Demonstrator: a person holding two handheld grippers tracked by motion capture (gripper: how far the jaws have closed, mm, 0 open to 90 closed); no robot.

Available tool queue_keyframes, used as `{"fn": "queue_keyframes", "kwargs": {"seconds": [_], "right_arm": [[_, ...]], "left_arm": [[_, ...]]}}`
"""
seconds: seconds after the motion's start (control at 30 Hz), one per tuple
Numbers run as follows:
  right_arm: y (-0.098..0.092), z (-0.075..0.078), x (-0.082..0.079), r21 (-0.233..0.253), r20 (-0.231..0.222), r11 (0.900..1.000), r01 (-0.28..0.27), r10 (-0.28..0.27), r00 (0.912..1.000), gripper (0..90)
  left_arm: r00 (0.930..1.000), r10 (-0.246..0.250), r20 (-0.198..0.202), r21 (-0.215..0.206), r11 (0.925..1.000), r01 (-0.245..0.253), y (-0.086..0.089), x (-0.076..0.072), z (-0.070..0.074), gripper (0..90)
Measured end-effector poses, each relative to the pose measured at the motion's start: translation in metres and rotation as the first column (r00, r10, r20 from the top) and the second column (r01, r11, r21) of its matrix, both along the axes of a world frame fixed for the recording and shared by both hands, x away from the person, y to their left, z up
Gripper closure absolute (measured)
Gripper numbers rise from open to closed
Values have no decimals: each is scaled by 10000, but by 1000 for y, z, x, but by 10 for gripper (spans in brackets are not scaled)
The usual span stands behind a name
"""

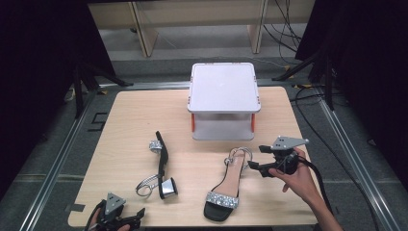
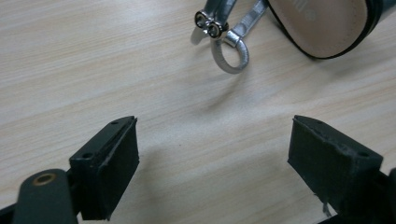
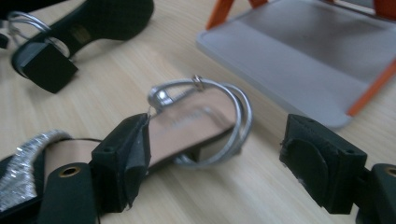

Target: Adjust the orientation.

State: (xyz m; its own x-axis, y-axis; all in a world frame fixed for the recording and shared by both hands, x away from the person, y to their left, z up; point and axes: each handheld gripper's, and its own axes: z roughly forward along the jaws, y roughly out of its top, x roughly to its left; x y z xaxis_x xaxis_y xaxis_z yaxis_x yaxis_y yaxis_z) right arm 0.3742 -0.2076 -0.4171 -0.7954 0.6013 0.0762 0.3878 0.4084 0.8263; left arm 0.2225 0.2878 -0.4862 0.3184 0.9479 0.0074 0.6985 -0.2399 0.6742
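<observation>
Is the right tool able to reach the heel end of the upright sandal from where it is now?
Probably yes. The right tool is open, and the upright sandal's heel end lies just ahead of its jaws with only bare table between.

Upright sandal (image 1: 224,187), toppled sandal (image 1: 162,168)

Both sandals (image 1: 222,192) (image 1: 161,166) pair black soles with silver straps and glittery toe bands; the shelf (image 1: 223,98) is pale grey with orange legs; the counter (image 1: 144,110) is light wood-grain.
</observation>
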Motion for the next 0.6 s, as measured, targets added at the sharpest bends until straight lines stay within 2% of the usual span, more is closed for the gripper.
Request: {"fn": "queue_keyframes", "kwargs": {"seconds": [0.1, 0.13, 0.17, 0.2, 0.23, 0.3, 0.33, 0.37, 0.4, 0.43, 0.47, 0.5, 0.53, 0.57, 0.6], "right_arm": [[13, 5, 6, -80, -177, 9973, -725, 723, 9972, 239], [18, 7, 8, -219, -67, 9945, -1022, 1021, 9947, 238], [24, 9, 9, -245, -83, 9923, -1215, 1213, 9926, 238], [36, 12, 11, -325, -44, 9880, -1509, 1508, 9886, 234], [36, 12, 11, -325, -44, 9880, -1509, 1508, 9886, 234], [49, 13, 15, -498, -56, 9803, -1910, 1909, 9816, 234], [54, 13, 17, -544, -2, 9786, -1985, 1988, 9800, 234], [64, 12, 20, -794, -114, 9719, -2215, 2212, 9751, 241], [64, 12, 20, -794, -114, 9719, -2215, 2212, 9751, 241], [74, 10, 24, -1062, -189, 9642, -2429, 2423, 9700, 258], [74, 10, 24, -1062, -189, 9642, -2429, 2423, 9700, 258], [78, 8, 27, -1022, -264, 9626, -2509, 2495, 9680, 271], [81, 6, 30, -972, -513, 9615, -2570, 2530, 9661, 279], [84, 3, 33, -1037, -649, 9589, -2640, 2583, 9639, 279], [88, 0, 37, -1124, -709, 9556, -2724, 2657, 9614, 283]], "left_arm": [[9999, -99, 108, -101, 9999, 100, -2, 0, 1, 157], [9997, -218, 127, -45, 9998, 219, -2, 1, 0, 158], [9999, -134, 88, -40, 9999, 134, -3, 1, 1, 158], [9998, -161, 67, 227, 9996, 160, -3, 1, 0, 159], [9998, -161, 67, 227, 9996, 160, -3, 1, 0, 159], [9998, -180, 81, 249, 9995, 178, -3, 1, 1, 159], [9996, -260, 131, 14, 9997, 260, -3, 1, 1, 159], [9995, -289, 115, 26, 9996, 289, -3, 1, 1, 159], [9995, -289, 115, 26, 9996, 289, -3, 1, 1, 159], [9995, -307, 106, 47, 9995, 306, -3, 1, 1, 159], [9995, -300, 94, 65, 9995, 299, -3, 1, 1, 159], [9994, -287, 182, -22, 9996, 287, -4, 2, 0, 159], [9995, -318, 88, 230, 9992, 316, -3, 2, 0, 159], [9997, -231, 52, 300, 9993, 229, -3, 2, 0, 159], [9995, -302, 135, 16, 9995, 302, -4, 2, 0, 159]]}}
